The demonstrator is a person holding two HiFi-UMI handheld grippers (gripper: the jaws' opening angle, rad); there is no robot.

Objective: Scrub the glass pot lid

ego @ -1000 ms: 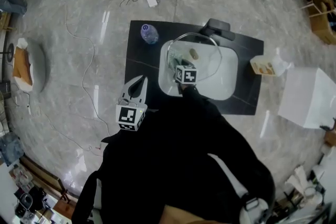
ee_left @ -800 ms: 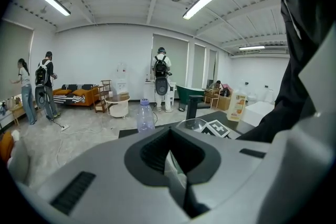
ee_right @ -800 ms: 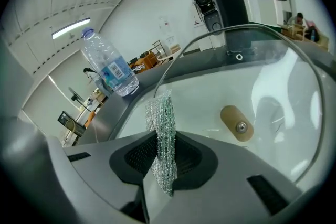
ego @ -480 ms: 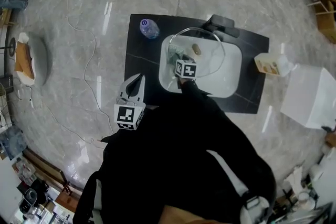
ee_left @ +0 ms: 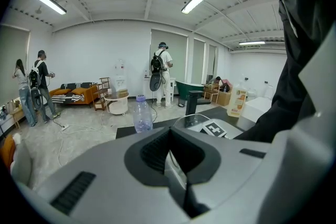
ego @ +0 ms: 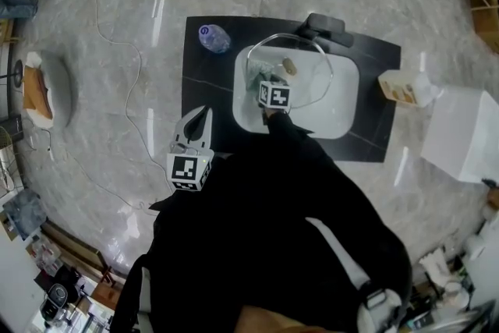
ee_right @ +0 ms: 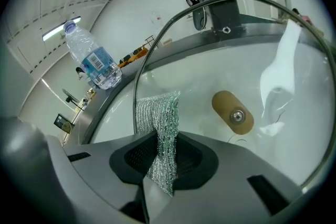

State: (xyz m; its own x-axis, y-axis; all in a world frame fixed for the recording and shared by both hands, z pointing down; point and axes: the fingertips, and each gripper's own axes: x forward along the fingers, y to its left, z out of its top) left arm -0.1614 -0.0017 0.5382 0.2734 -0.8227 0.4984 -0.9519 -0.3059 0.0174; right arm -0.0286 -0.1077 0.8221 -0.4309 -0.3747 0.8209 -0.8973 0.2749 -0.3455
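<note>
Looking down from the head view, we see a black worktop [ego: 204,93] on the marble floor, with a white sink [ego: 343,132] let into it. The glass lid [ego: 310,83] lies tilted in the sink, under the dark tap [ego: 326,26]. The right tool [ego: 270,90] reaches into the sink at the lid's near edge. The left tool [ego: 203,118] hangs over the worktop's near left corner, well apart from the lid. A water bottle [ego: 212,37] stands at the far left corner, and a jug [ego: 401,87] with an orange label sits on the floor to the right; we cannot read its print.

Only the left gripper view shows the room: people, an orange sofa [ee_left: 73,93]. The left tool [ee_left: 176,168] has its jaws drawn together with nothing between them.

The right gripper view shows what the others do not: the right tool [ee_right: 160,165] is clamped on a silvery mesh scrubber [ee_right: 161,120], which rests against the lid [ee_right: 210,76] near its brown knob [ee_right: 232,112]. The bottle [ee_right: 93,63] shows a blue label with a barcode, its print too small for us to read.
</note>
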